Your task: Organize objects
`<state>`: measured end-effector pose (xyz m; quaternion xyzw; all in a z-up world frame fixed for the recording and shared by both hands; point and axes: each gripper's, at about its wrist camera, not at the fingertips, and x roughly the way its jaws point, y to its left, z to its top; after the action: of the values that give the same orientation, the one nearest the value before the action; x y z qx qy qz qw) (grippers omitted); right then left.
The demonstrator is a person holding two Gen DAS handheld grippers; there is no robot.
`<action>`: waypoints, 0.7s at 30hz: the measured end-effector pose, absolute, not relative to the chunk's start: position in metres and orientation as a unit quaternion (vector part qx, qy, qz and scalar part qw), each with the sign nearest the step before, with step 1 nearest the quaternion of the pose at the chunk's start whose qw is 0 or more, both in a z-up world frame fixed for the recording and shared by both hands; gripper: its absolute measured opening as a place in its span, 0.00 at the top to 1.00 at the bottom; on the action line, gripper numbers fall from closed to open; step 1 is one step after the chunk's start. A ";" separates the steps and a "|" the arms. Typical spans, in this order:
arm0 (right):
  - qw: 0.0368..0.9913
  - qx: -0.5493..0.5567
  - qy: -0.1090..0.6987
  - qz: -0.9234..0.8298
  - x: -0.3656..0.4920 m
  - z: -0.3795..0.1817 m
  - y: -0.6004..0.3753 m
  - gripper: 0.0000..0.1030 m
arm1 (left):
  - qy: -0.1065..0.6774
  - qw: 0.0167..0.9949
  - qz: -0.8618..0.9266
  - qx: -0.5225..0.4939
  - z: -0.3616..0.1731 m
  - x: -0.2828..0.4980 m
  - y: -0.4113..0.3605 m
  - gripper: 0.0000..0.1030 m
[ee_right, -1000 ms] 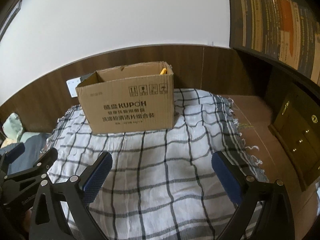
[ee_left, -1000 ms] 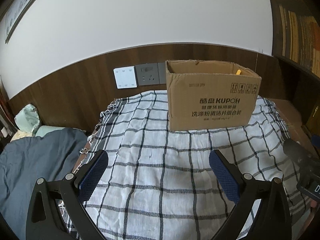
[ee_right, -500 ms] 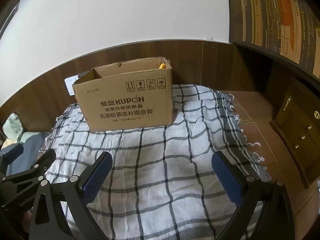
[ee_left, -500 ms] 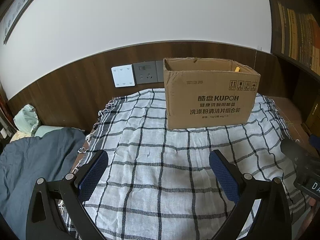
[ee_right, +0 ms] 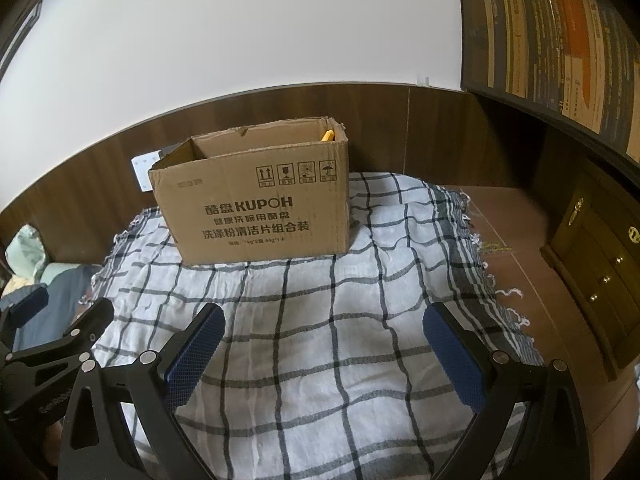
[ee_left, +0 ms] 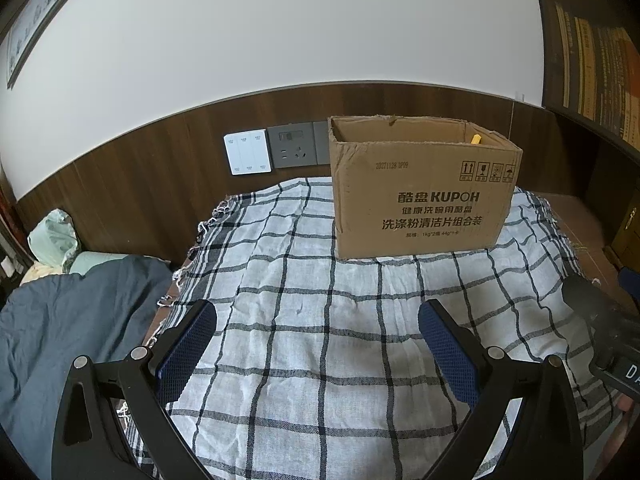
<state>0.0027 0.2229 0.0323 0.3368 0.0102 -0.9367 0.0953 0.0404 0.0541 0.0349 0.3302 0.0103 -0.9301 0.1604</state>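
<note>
Yellow object [ee_right: 328,135] barely peeks above the cardboard box [ee_right: 256,210] rim.

Left black two-finger gripper [ee_left: 317,354]: matte angular arms with triangular cut-outs, silver round screws at the joints, blue dimpled rubber pads [ee_left: 187,350]. Right black two-finger gripper [ee_right: 323,357] looks identical, its blue textured pads [ee_right: 452,356] likewise screw-fastened.

We see one brown cardboard box [ee_left: 424,188], upright, top open with ragged flap edges, printed "KUPOH" plus Chinese text and handling icons on its front. It sits on the checked cloth [ee_left: 320,320] at the far edge, toward the right corner. A yellow item [ee_right: 328,135] pokes up inside its right rear corner.
</note>
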 end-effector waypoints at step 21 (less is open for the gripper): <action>0.097 0.336 0.008 -0.937 0.001 0.032 0.223 0.03 | 0.018 0.162 -0.927 0.337 0.032 0.039 0.050 0.00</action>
<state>0.0014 0.2229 0.0318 0.3359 0.0081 -0.9369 0.0968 0.0392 0.0502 0.0323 0.3371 0.0181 -0.9273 0.1616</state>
